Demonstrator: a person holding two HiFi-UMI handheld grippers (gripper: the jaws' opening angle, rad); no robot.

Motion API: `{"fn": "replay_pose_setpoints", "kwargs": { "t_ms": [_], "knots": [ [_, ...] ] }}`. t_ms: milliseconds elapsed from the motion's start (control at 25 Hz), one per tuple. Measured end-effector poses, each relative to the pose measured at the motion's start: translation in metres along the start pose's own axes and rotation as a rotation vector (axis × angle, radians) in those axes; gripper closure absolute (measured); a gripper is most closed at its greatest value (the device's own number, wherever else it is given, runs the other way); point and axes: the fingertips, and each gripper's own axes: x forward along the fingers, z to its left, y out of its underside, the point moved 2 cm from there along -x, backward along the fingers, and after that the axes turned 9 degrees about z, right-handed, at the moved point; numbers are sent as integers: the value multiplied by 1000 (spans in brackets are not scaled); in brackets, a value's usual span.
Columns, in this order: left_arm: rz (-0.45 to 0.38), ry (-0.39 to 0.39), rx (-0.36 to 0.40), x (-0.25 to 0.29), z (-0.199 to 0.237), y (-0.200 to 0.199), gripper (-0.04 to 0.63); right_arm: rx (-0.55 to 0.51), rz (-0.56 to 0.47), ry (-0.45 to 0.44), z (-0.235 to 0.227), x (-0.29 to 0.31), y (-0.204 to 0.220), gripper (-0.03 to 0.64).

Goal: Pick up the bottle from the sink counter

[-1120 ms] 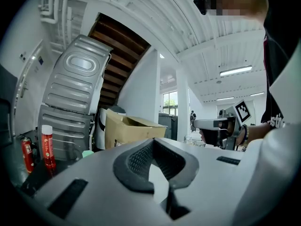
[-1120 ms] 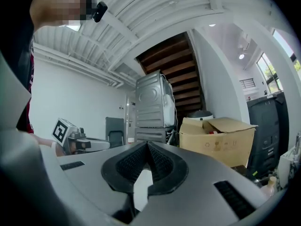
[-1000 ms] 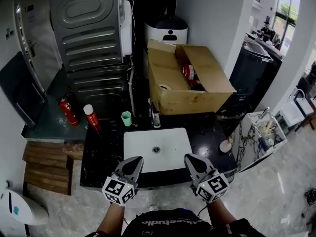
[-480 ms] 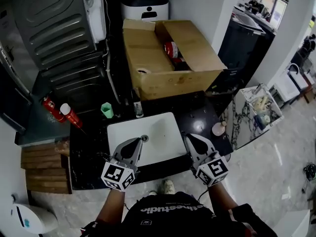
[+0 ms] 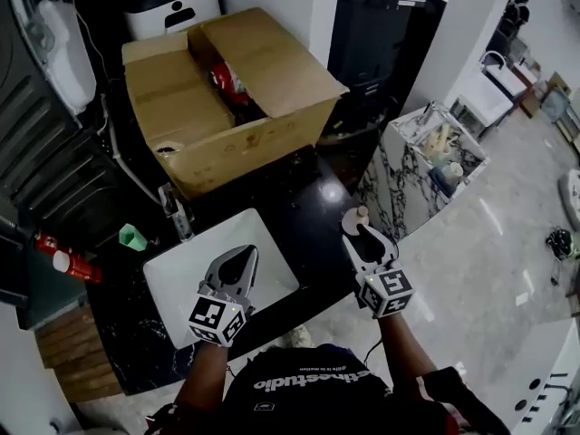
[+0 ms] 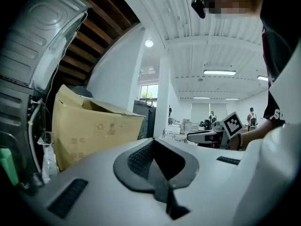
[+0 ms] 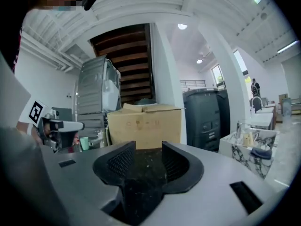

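Note:
A small pale pink bottle (image 5: pixel 354 217) stands on the black counter (image 5: pixel 308 207) near its right edge. My right gripper (image 5: pixel 369 236) hovers just short of it, tips pointing at it. Its jaws are opening and nothing is between them; the right gripper view shows only dark counter in the right gripper's (image 7: pixel 148 152) gap, with the bottle hidden. My left gripper (image 5: pixel 240 255) is shut and empty over the white sink basin's (image 5: pixel 172 284) near edge. In the left gripper view the left gripper's (image 6: pixel 154 149) pads meet.
An open cardboard box (image 5: pixel 227 107) fills the back of the counter. A faucet (image 5: pixel 177 211), a green cup (image 5: pixel 132 236) and a red spray can (image 5: pixel 68 261) lie to the left. A marble side table (image 5: pixel 435 152) stands right of the counter, a dark bin (image 5: pixel 381 16) behind it.
The right jaws have gone from shut to apart. The view has swung right, and the right gripper now sits close to the bottle. The left gripper stays shut by the sink.

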Motion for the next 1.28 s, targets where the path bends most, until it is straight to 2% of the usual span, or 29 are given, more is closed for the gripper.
{"fn": "replay_pose_setpoints", "kwargs": {
  "t_ms": [360,520,680,720,800,880,1080,1280],
  "knots": [
    [75,90,0,92,-3,15,581,40,124,183,-96,62,57,377],
    [92,89,-8,105,1,16,581,51,176,216,-119,87,71,375],
    [107,64,-15,103,8,20,581,9,221,229,-127,103,80,376],
    [110,55,-16,100,11,20,581,-7,229,236,-128,105,81,384],
    [111,34,-32,93,18,20,581,-25,241,234,-126,107,79,461],
    [101,15,-59,84,24,19,581,-19,248,226,-123,108,78,475],
    [83,-33,-69,53,34,18,581,-66,270,190,-105,106,76,479],
    [58,-78,-68,14,38,10,581,-112,219,109,-52,96,46,479]
  ]
}}
